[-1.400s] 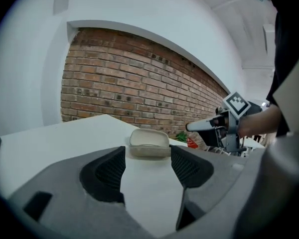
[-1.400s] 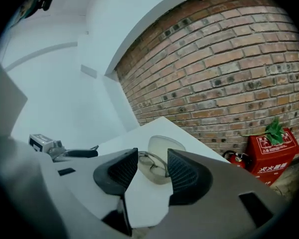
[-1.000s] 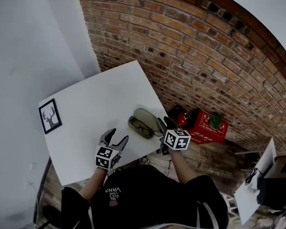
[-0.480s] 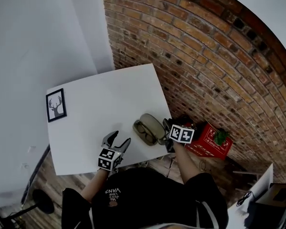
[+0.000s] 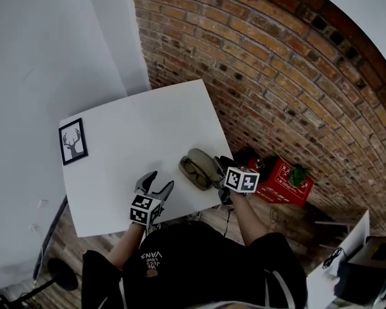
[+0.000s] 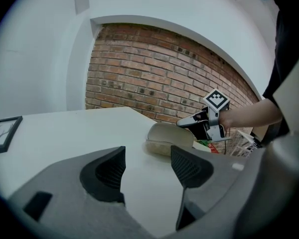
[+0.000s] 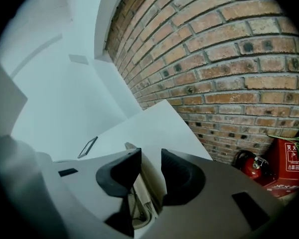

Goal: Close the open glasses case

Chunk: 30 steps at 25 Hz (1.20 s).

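The case [image 5: 196, 170] lies open on the table [image 5: 135, 134], close to its right edge and near the corner nearest you. Dark glasses [image 5: 192, 172] rest in its base. Its lid [image 7: 149, 168] is raised on the side toward the brick wall [image 5: 276, 76].

Your right gripper [image 5: 217, 165] comes in over that right edge. Its fingers [image 7: 122, 176] are clenched on the lid, with the lid's thin wall running up between them.

Your left gripper [image 5: 159, 181] hovers over the table by the near edge, left of the case and apart from it. Its fingers [image 6: 107, 173] are released and spread, with only bare table between them. They point toward the case.

A framed deer picture [image 5: 71, 141] lies at the table's left edge, well apart from the case. A red box [image 5: 284, 180] sits on the floor beyond the right edge.
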Tool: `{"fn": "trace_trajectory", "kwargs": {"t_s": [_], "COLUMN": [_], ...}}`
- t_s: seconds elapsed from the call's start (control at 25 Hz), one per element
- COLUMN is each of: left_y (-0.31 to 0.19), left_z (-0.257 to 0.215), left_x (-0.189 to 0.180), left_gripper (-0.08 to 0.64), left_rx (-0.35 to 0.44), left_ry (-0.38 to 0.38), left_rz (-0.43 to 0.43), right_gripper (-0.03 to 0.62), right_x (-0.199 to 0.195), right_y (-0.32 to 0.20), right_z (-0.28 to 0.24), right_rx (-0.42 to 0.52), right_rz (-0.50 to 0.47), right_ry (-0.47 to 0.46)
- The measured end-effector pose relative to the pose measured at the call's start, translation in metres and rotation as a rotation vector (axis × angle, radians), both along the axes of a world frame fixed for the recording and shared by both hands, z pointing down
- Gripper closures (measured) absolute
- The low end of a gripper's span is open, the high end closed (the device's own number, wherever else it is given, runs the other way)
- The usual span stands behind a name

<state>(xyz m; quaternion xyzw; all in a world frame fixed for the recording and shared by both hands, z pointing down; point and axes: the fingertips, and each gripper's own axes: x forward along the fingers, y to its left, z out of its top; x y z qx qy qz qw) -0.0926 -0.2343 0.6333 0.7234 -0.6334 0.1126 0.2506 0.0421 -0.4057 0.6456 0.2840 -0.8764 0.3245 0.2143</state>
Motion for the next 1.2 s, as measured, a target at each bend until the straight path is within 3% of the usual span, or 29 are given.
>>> {"fn": "trace_trajectory", "kwargs": {"t_s": [0.48, 0.6, 0.88, 1.2], "left_y": [-0.007, -0.008, -0.007, -0.008], "left_z": [-0.003, -0.001, 0.013, 0.030], "left_x": [0.012, 0.025, 0.056, 0.069], "left_gripper": [0.254, 0.216, 0.149, 0.141], "left_rx": [0.007, -0.001, -0.029, -0.061], "left_ry": [-0.025, -0.059, -0.196, -0.267], "left_rz": [0.181, 0.262, 0.452, 0.547], "right_gripper": [0.456, 0.444, 0.463, 0.471], "right_x": [-0.009, -0.013, -0.017, -0.015], "right_y": [0.050, 0.065, 0.093, 0.112], "right_z": [-0.017, -0.017, -0.020, -0.009], "right_rx": [0.024, 0.031, 0.146, 0.131], "right_rz": [0.031, 0.019, -0.057, -0.073], "right_ry": [-0.041, -0.037, 0.048, 0.065]}}
